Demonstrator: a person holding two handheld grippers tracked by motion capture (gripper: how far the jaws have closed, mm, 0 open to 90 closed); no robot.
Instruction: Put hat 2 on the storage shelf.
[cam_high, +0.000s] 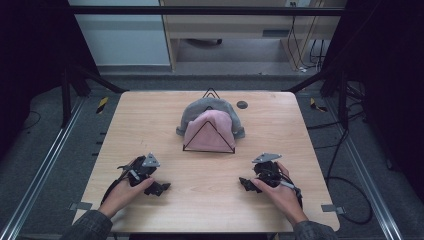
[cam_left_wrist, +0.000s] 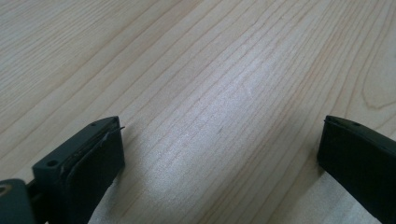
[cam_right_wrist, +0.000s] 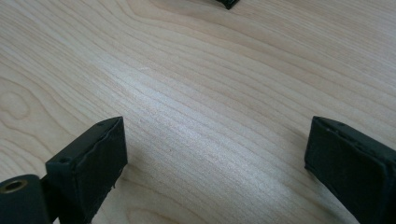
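Left gripper (cam_high: 159, 188): the 2 black fingers (cam_left_wrist: 88, 163) stand wide apart with bare wood grain between them, clamped on nothing. The gripper rests low on the worktop (cam_high: 210, 200) at its near left, held in the person's left hand (cam_high: 125, 192), fingers pointing toward the centre.

Right gripper (cam_high: 247, 184): the 2 fingers (cam_right_wrist: 93, 158) are likewise spread, nothing between them. It sits at the near right of the worktop in the right hand (cam_high: 280, 192), fingers pointing toward the left gripper. The 2 grippers are well apart.

Beyond both grippers, at the centre of the worktop toward its far edge, a black wire rack (cam_high: 209, 148) with triangular ends holds 2 knitted hats: a pink hat (cam_high: 212, 127) in front and a grey hat (cam_high: 200, 107) directly behind it, touching. A small dark round disc (cam_high: 242, 104) lies just right of the grey hat.
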